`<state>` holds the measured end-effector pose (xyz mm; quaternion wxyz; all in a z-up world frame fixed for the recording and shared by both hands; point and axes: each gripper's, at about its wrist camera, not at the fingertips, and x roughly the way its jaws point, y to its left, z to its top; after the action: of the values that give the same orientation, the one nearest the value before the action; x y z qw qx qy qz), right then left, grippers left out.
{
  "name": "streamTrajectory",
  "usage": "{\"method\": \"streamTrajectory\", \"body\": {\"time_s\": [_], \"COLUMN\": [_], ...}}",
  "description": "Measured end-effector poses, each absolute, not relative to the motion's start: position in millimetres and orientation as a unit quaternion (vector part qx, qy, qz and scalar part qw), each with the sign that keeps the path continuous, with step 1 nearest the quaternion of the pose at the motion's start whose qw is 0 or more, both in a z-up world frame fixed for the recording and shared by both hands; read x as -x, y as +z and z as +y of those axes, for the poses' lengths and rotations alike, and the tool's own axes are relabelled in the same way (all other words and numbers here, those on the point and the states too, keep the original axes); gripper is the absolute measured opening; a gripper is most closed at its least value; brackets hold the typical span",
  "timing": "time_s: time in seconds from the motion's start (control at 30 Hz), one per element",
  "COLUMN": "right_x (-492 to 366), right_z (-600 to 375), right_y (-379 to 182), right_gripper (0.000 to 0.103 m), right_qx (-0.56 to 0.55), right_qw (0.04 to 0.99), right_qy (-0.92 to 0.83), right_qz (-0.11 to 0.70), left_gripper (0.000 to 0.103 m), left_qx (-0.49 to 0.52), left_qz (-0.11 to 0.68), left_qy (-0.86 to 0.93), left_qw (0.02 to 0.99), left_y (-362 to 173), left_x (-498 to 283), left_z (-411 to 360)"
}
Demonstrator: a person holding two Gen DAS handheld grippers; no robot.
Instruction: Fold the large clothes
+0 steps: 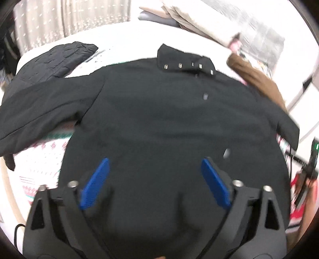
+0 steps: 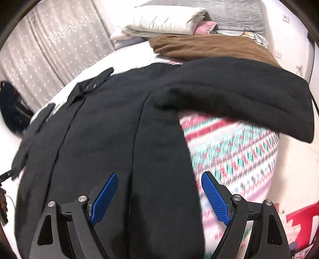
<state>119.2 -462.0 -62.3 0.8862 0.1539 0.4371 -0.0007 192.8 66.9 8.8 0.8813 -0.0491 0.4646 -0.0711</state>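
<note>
A large black coat (image 1: 159, 119) lies spread on a bed, collar (image 1: 185, 61) with metal studs at the far end and sleeves out to both sides. My left gripper (image 1: 156, 161) hovers over its lower middle, blue pads (image 1: 95, 183) wide apart, nothing between them but the cloth beneath. In the right wrist view the same coat (image 2: 103, 139) fills the left and centre, its right sleeve (image 2: 239, 95) stretched across the top right. My right gripper (image 2: 159, 177) stands open above the coat's right side edge.
A patterned red, green and white blanket (image 2: 235, 151) covers the bed under the coat. A brown garment (image 2: 209, 47), pillows (image 2: 165, 20) and a grey quilt lie at the head. Another dark quilted garment (image 1: 55, 61) lies at far left. A curtain (image 1: 65, 18) hangs behind.
</note>
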Motion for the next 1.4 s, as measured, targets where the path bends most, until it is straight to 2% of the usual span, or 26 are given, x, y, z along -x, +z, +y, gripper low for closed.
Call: {"method": "streamTrajectory", "body": {"time_s": [0.1, 0.2, 0.33, 0.53, 0.83, 0.87, 0.9, 0.93, 1.0, 1.03, 1.1, 1.23, 1.4], "right_x": [-140, -153, -159, -178, -157, -155, -154, -154, -155, -155, -153, -161, -181], "right_z": [-487, -514, -552, -587, -635, -641, -647, -652, -656, -656, -651, -623, -564], "right_y": [-69, -84, -98, -101, -117, -121, -122, -123, -124, -120, -105, -47, 20], "right_gripper": [0.087, 0.087, 0.087, 0.087, 0.085, 0.075, 0.060, 0.052, 0.019, 0.014, 0.010, 0.009, 0.009], "right_qx": [-0.214, -0.276, -0.345, -0.407, -0.554, -0.572, -0.580, -0.586, -0.591, -0.590, -0.567, -0.452, -0.367], "right_qw": [0.875, 0.857, 0.853, 0.849, 0.793, 0.782, 0.774, 0.763, 0.752, 0.752, 0.768, 0.838, 0.896], "right_qy": [-0.010, -0.033, -0.031, -0.082, -0.163, -0.174, -0.186, -0.210, -0.233, -0.238, -0.248, -0.257, -0.203], "right_qz": [0.435, 0.435, 0.390, 0.327, 0.192, 0.178, 0.173, 0.174, 0.178, 0.174, 0.166, 0.168, 0.144], "left_gripper": [0.101, 0.102, 0.102, 0.102, 0.102, 0.102, 0.102, 0.102, 0.102, 0.102, 0.102, 0.102, 0.102], "left_qx": [0.098, 0.111, 0.091, -0.014, -0.019, -0.022, -0.023, -0.021, -0.018, -0.017, -0.013, 0.012, 0.040], "left_qz": [0.456, 0.461, 0.535, 0.500, 0.508, 0.510, 0.514, 0.517, 0.519, 0.519, 0.518, 0.514, 0.497], "left_qy": [-0.074, -0.101, -0.111, -0.094, -0.099, -0.102, -0.105, -0.109, -0.116, -0.119, -0.122, -0.130, -0.139], "left_qw": [0.881, 0.875, 0.833, 0.861, 0.856, 0.854, 0.851, 0.849, 0.847, 0.846, 0.847, 0.848, 0.855], "left_y": [6, -21, -81, -88, -86, -87, -88, -88, -87, -86, -85, -80, -70], "left_x": [-214, -227, -241, -235, -244, -244, -244, -245, -245, -245, -245, -247, -247], "left_z": [50, 31, 17, -7, -6, -5, -4, -3, -1, 0, 1, 8, 16]}}
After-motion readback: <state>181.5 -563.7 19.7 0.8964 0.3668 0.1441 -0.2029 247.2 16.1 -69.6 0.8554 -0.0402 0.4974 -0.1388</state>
